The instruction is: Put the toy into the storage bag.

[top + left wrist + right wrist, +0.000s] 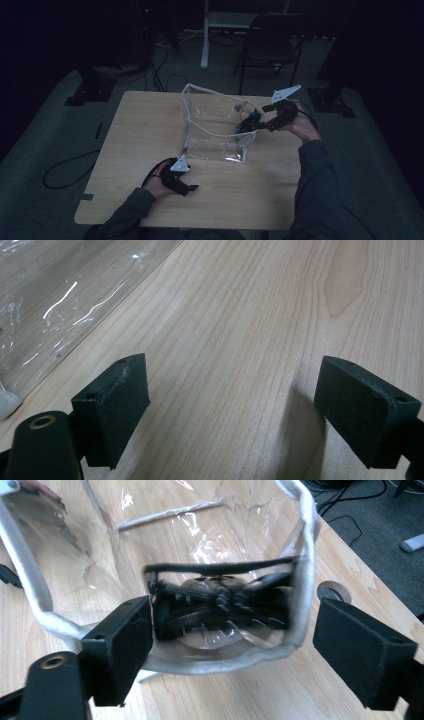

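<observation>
A clear plastic pouch (215, 127) with white piping along its rim stands open near the middle of the wooden table (135, 130). Inside it, against the wall nearest the right gripper (257, 123), sits a black claw hair clip (220, 602), blurred in the right gripper view, its teeth interlocked. That gripper hovers at the pouch's right edge with its jaws spread wide; the clip lies between them but the pads touch nothing, so it looks released, not pinched. The left gripper (192, 188) rests on the table just in front of the pouch's near left corner, jaws also spread and empty, bare wood between them and the pouch's flattened film (55, 300) off to one side.

Judged risks: the pouch is unsupported. Neither gripper holds its rim, so withdrawing the right gripper could snag the piping (300, 570) on a jaw and tip the pouch over, spilling the clip. The thin walls sag already, and a collapse could also trap a jaw. Steadying the rim with the left gripper first would reduce this.
</observation>
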A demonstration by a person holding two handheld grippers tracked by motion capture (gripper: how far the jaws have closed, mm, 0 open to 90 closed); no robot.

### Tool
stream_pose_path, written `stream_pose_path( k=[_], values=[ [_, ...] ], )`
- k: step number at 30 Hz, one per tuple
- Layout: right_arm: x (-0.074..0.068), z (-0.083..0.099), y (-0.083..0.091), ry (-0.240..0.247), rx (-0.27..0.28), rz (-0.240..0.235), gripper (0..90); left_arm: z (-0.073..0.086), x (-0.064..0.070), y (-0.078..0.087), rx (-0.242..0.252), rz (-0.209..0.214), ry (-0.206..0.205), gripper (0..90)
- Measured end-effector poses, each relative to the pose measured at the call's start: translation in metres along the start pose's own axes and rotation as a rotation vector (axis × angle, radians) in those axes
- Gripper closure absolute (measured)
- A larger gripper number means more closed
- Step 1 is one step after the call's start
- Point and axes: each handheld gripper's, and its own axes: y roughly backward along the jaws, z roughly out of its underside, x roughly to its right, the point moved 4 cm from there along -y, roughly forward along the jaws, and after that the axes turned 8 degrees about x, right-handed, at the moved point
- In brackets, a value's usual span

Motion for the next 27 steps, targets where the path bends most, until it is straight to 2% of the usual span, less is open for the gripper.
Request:
stream_pose_path(
  k=[5,9,10,11,12,14,16,18,24,26,27],
  values=[
    [0.001,0.002,0.007,-0.008,0.010,0.011,17.6,0.000,0.000,0.000,0.002,0.000,0.001,14.7],
    [0.000,0.003,0.017,-0.008,0.056,0.059,22.8,0.000,0.000,0.000,0.002,-0.001,0.002,14.8],
    [0.000,0.003,0.017,-0.008,0.056,0.059,22.8,0.000,0.000,0.000,0.002,-0.001,0.002,14.8],
    [-0.004,0.006,0.022,0.002,0.082,0.085,25.4,0.000,0.000,0.000,0.002,-0.002,0.002,14.7],
    [-0.004,0.006,0.022,0.002,0.082,0.085,25.4,0.000,0.000,0.000,0.002,-0.002,0.002,14.7],
    [-0.012,0.013,0.028,0.017,0.107,0.120,27.8,0.000,0.000,0.000,0.002,0.000,0.004,14.8],
    [-0.015,0.016,0.030,0.026,0.113,0.133,27.8,0.000,0.000,0.000,0.002,-0.001,0.003,14.8],
    [-0.026,0.026,0.033,0.022,0.142,0.157,27.9,0.000,0.000,0.000,0.002,-0.001,0.002,14.7],
    [-0.051,0.043,0.028,0.026,0.209,0.185,27.8,-0.001,-0.001,-0.001,0.003,0.003,0.006,14.8],
    [-0.054,0.045,0.027,0.025,0.220,0.181,27.8,-0.001,-0.001,-0.001,0.003,0.002,0.007,14.8],
    [-0.062,0.050,0.024,0.019,0.242,0.187,27.8,-0.001,-0.001,-0.001,0.002,0.003,0.006,14.8]
  ],
)
